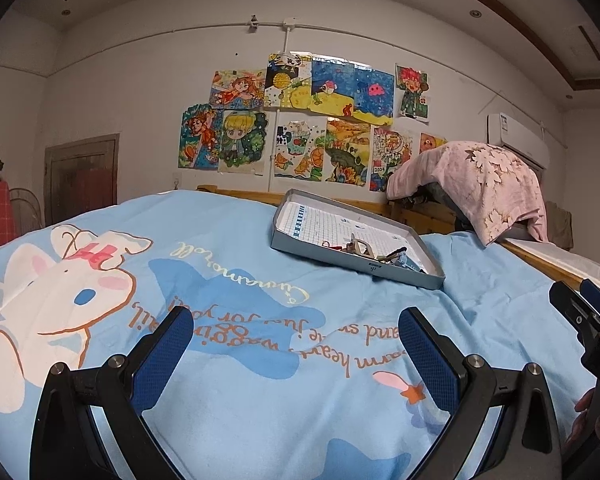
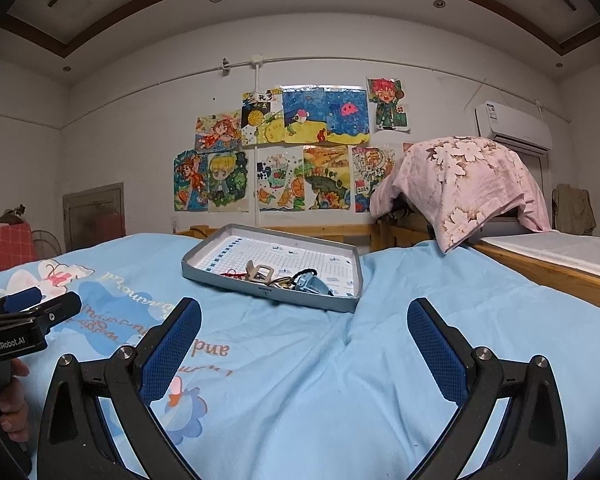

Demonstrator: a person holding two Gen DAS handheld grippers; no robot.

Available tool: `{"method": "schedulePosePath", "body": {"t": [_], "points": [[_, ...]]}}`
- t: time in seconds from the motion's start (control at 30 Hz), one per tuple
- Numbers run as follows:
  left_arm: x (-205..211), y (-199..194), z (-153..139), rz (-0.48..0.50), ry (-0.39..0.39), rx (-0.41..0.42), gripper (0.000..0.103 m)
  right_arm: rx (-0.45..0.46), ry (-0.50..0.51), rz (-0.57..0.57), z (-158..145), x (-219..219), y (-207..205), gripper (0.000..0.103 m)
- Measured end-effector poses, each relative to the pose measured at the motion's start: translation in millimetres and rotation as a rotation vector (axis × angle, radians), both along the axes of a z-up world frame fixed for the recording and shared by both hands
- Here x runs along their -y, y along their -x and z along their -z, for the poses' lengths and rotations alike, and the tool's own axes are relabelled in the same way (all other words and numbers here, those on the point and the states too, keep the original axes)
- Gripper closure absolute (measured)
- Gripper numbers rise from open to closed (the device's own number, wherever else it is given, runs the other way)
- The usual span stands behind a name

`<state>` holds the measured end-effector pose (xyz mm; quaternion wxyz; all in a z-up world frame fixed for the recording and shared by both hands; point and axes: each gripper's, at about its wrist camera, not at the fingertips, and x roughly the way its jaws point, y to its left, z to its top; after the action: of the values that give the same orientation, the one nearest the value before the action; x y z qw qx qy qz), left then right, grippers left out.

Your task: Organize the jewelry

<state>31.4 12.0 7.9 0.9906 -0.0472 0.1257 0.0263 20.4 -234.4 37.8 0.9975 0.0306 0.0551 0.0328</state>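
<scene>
Nearest, the left gripper and right gripper both hung wide open and empty over the blue bedspread. Farther on, a shallow grey tray lay on the bed, holding a tangled heap of jewelry near its front wall. Those pieces looked light, loose and snag-prone; pinching one stiff clasp seemed wisest.

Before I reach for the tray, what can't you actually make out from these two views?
- Small jumbled jewelry pile in the shallow grey cardboard tray: pieces too small to identify, both views.
- Tray's near corner contents: hidden by its wall, left view.
- Whatever lies under the pink floral cloth.
</scene>
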Motion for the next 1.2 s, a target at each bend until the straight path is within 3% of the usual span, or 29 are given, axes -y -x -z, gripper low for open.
{"method": "schedulePosePath", "body": {"t": [1.2], "points": [[3.6, 1.1, 0.6, 0.001, -0.008, -0.002, 0.000, -0.014, -0.019, 0.001, 6.4, 1.6, 0.4, 0.002]]}}
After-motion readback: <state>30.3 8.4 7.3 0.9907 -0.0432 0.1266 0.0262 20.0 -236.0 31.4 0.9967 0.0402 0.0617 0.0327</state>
